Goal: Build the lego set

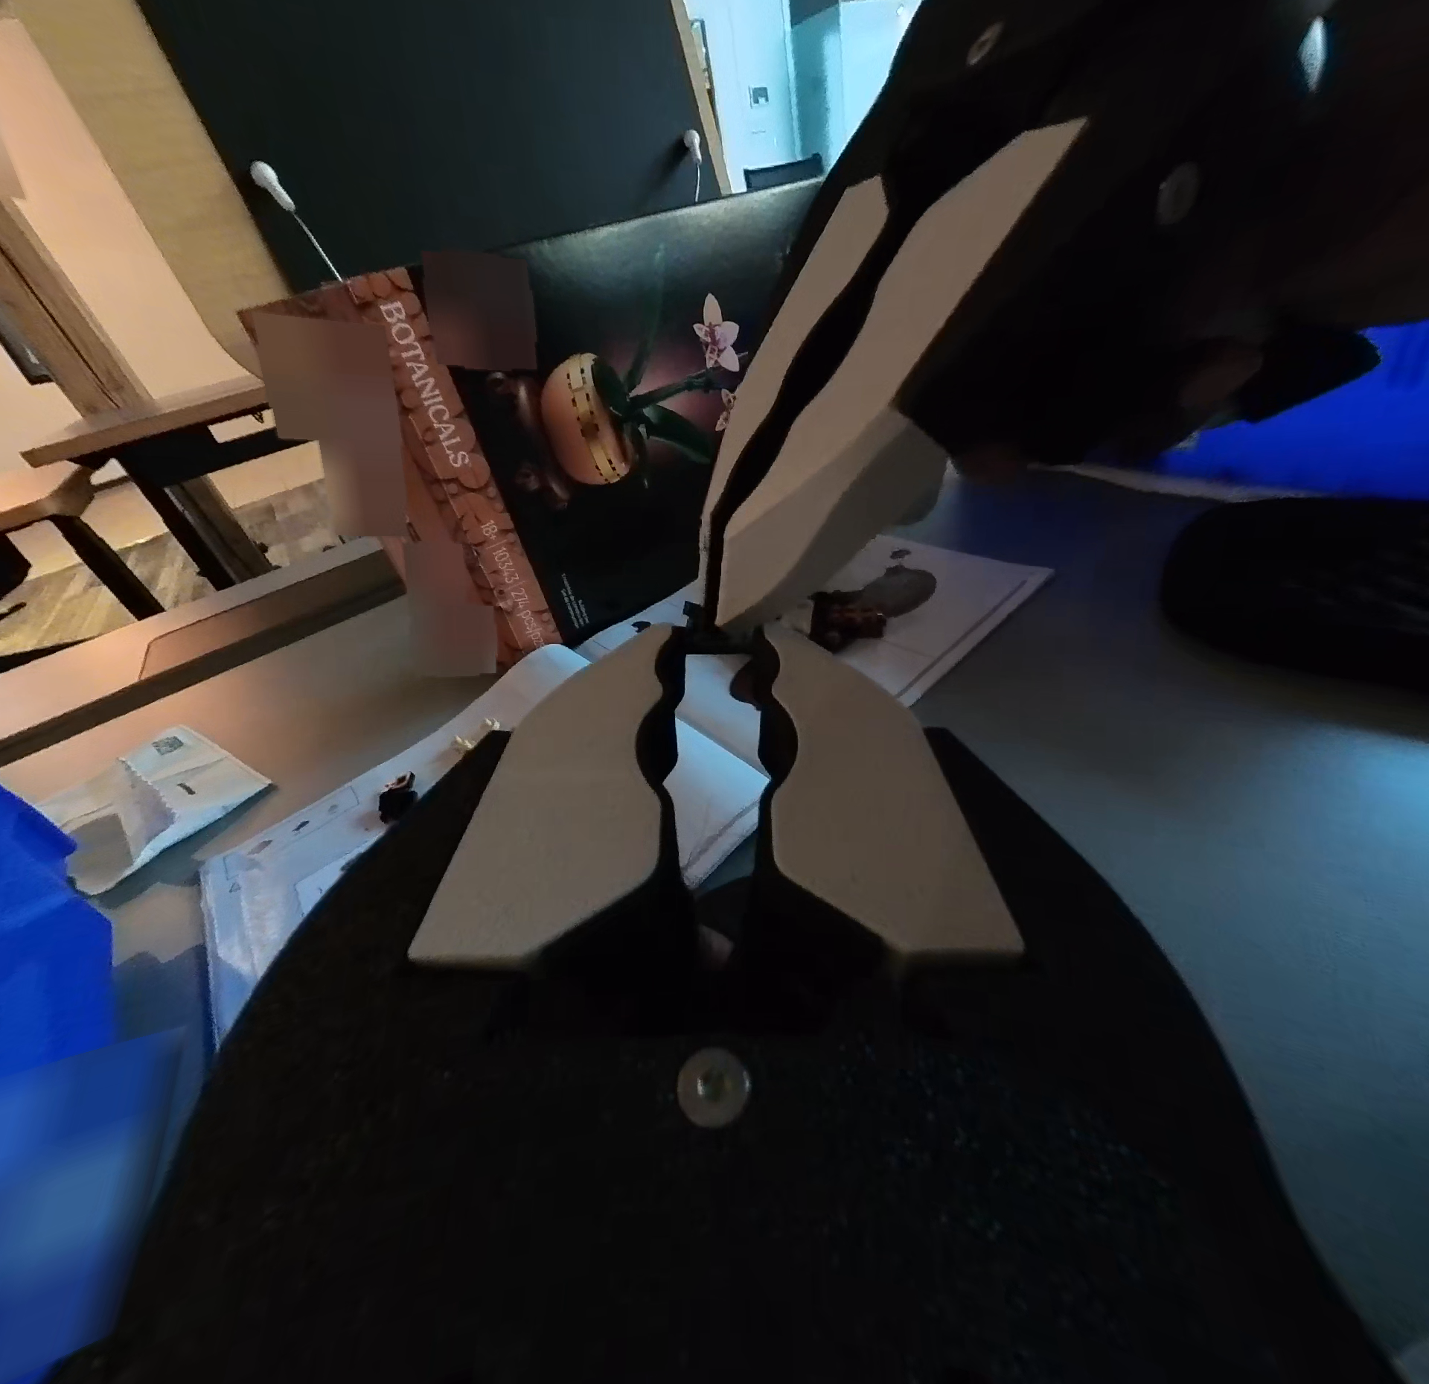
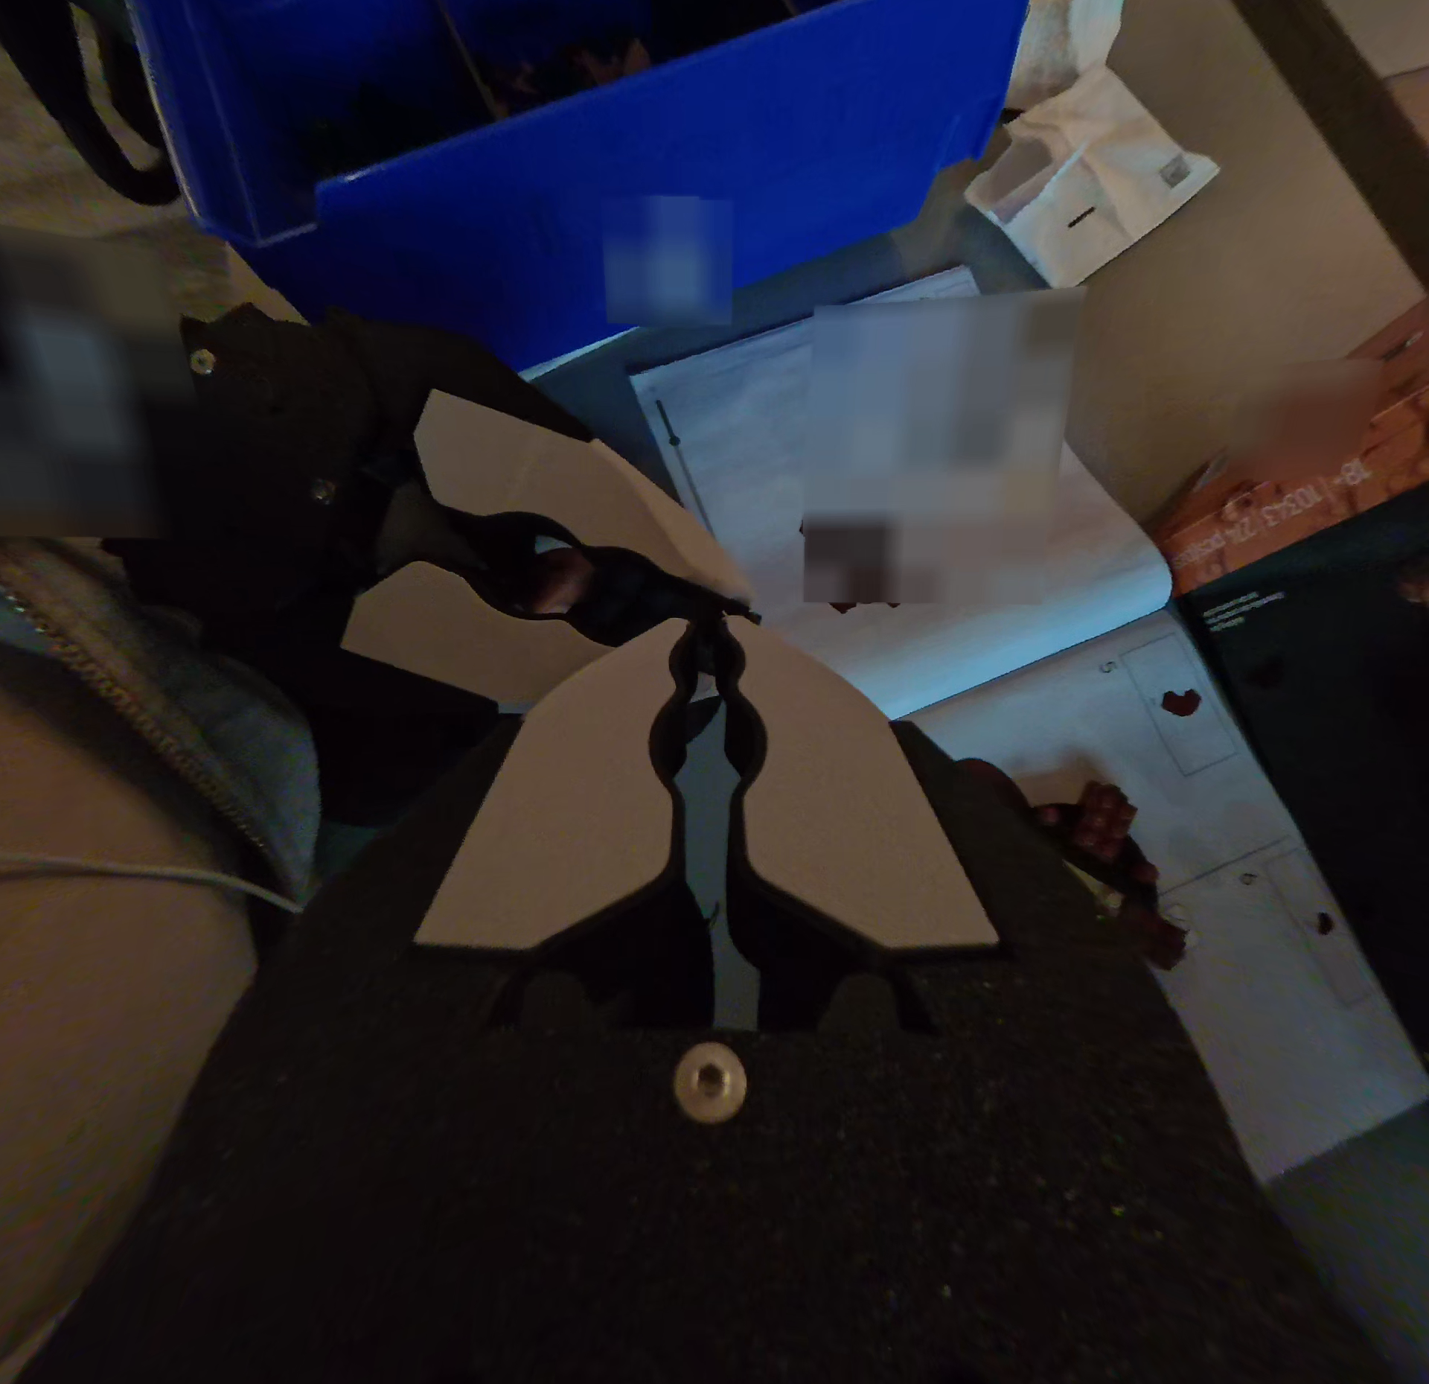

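Left wrist view: left tool has its tips clamped on a small dark brick piece, pads pressing either side. Right tool comes down from above, tips together on a thin dark part touching the top of that piece. Under the tips: open instruction booklet on the counter. Just right of the tips, a small brown brick assembly on the page. Beyond, the set's box stands upright.

Right wrist view: right tool, tips closed on the thin dark part. Left tool enters from the left; the tips of both meet at one spot. Blue bin beyond. Brown assembly to the right, low.

Progress: two small parts held tip to tip; whether seated, cannot tell. Assembly appears partial.
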Available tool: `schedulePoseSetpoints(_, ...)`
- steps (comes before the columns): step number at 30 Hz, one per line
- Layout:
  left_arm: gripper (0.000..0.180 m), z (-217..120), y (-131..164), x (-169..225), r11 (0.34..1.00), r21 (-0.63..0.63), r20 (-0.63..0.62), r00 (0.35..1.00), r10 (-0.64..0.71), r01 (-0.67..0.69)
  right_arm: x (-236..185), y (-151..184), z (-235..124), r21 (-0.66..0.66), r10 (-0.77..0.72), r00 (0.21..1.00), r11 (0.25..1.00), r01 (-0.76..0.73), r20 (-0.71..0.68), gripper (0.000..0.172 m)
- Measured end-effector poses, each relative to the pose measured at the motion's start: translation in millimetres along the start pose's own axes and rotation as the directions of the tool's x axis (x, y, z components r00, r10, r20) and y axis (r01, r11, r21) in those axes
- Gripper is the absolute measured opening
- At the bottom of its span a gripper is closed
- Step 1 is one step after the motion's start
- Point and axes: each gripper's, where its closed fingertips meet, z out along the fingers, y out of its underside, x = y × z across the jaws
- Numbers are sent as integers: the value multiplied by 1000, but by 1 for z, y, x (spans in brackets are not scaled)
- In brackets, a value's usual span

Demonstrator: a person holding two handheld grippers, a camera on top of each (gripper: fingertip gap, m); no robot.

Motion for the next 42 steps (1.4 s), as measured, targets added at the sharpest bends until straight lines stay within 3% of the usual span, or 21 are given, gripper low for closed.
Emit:
schedulePoseSetpoints(21,16,-1,-3,1,998,21,20,998,56,-56,-7,-1,-3,-57,79,996,995,-76,50,9)
schedulePoseSetpoints(42,16,-3,-6,-2,998,47,24,999,30,-31,-9,-4,-4,-60,86,996,995,-84,25,16)
